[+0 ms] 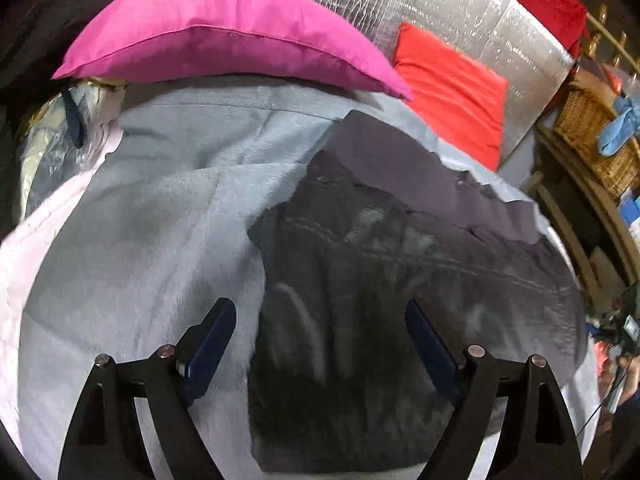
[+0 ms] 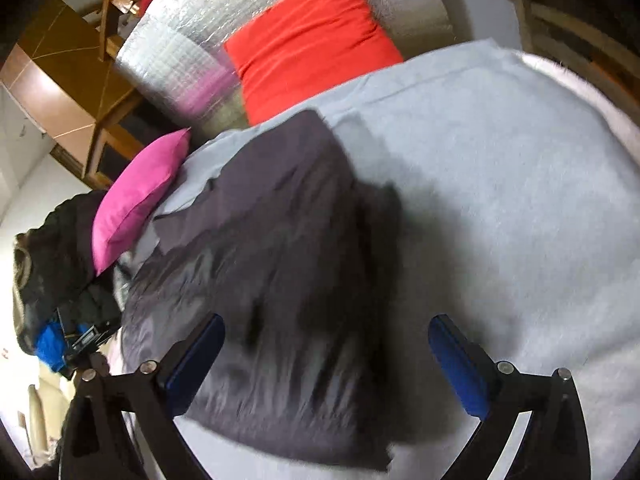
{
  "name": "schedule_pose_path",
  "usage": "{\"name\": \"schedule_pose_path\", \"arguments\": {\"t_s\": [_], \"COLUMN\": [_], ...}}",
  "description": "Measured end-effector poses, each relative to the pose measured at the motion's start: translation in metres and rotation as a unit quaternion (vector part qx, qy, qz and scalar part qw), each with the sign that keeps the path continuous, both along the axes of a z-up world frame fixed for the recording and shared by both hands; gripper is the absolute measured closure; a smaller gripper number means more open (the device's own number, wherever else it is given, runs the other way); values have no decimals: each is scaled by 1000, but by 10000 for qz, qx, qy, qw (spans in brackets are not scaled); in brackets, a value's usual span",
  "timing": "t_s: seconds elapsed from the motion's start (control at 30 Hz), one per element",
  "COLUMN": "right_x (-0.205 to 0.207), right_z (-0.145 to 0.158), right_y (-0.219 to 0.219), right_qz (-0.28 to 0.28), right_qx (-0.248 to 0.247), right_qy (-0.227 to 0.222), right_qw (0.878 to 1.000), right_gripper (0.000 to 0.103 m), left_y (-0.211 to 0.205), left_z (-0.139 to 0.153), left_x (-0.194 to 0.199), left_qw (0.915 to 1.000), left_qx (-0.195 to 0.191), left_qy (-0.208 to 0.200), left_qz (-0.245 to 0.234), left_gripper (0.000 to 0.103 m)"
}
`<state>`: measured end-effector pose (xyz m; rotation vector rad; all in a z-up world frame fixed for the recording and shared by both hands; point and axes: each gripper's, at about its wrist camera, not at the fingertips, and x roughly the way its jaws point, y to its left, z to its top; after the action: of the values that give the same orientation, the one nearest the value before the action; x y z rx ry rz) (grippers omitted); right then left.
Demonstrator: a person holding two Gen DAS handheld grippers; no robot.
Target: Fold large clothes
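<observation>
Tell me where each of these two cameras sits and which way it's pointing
Left wrist: on the left gripper, looking down along its open fingers at the dark garment on the pale blue blanket, pink pillow beyond.
Right wrist: on the right gripper, open, angled over the same garment.
Shared: garment, blanket, pink pillow, red cushion, silver foil sheet.

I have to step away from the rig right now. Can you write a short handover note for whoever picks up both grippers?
Left gripper: jaws open, holding nothing, above the dark garment.
Right gripper: jaws open, holding nothing, over the same garment's edge.
The garment lies bunched on the light blue blanket, near the pink pillow and the red pillow.
Done: partly doubled over, it seems.
Left: grasp, flatten, finish folding.
</observation>
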<state>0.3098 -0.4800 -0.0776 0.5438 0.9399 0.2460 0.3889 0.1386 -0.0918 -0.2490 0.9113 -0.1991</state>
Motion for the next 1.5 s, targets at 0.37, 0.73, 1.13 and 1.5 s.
{"name": "schedule_pose_path", "arguments": {"t_s": [0.37,0.73,1.13,1.5], "right_x": [7,123,201,184], "right_z": [8,46,-4,46], "right_y": [22,46,42,51], "right_qz": [-125,291,535,191], "right_qx": [-426,-1627,-1358,-2268], "right_qy": [-4,-482,-96,-834], "right_qw": [9990,9851,9892,9702], "right_gripper": [2,3,32,87], "left_y": [-5,-50,-66,-55], "left_z": [-1,10,-17,-15], "left_x": [3,115,190,186], "left_qw": [9995,9941,9896,9901], "left_qx": [36,1045,1370,1341], "left_qy": [79,-152,354,88], "left_qz": [300,-257,-249,402], "left_gripper": [16,16,16,88]}}
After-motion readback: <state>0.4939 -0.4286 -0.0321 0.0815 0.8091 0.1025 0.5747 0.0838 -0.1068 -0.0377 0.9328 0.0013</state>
